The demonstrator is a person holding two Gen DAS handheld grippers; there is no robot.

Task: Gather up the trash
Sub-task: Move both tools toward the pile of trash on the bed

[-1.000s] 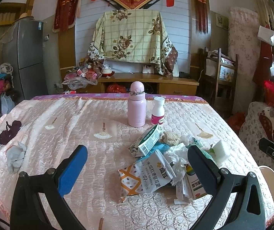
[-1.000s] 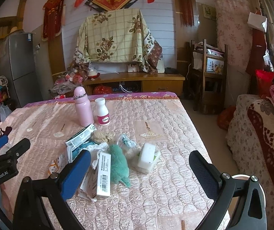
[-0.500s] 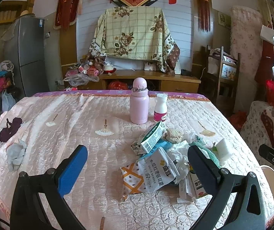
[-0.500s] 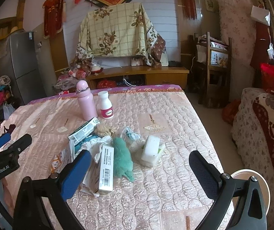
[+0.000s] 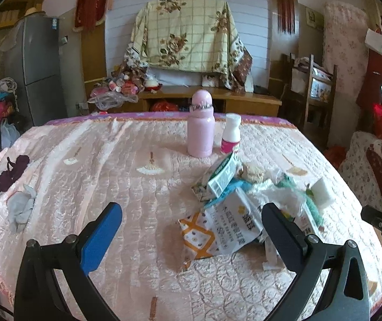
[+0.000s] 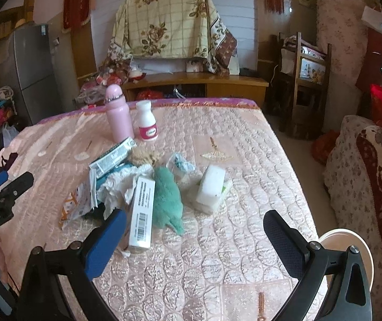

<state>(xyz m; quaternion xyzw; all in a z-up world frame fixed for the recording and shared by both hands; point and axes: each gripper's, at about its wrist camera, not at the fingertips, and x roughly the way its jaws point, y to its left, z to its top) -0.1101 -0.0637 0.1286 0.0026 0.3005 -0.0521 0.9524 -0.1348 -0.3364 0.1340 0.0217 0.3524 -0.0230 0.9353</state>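
A pile of trash lies on the pink quilted table: an orange-and-white snack bag (image 5: 217, 230), a green-and-white carton (image 5: 221, 175), crumpled paper (image 6: 118, 184), a long white box with a barcode (image 6: 141, 214), a teal fuzzy piece (image 6: 168, 200) and a white block (image 6: 211, 184). My left gripper (image 5: 191, 238) is open and empty, held just before the snack bag. My right gripper (image 6: 193, 238) is open and empty, held near the white box and teal piece.
A pink bottle (image 5: 201, 125) and a small white bottle (image 5: 231, 133) stand behind the pile. A grey rag (image 5: 21, 208) lies near the left table edge. A round white bin (image 6: 348, 251) stands beside the table on the right. A sofa (image 6: 364, 174) is further right.
Both grippers have moved forward, closer to the trash pile. Both stay open and empty.
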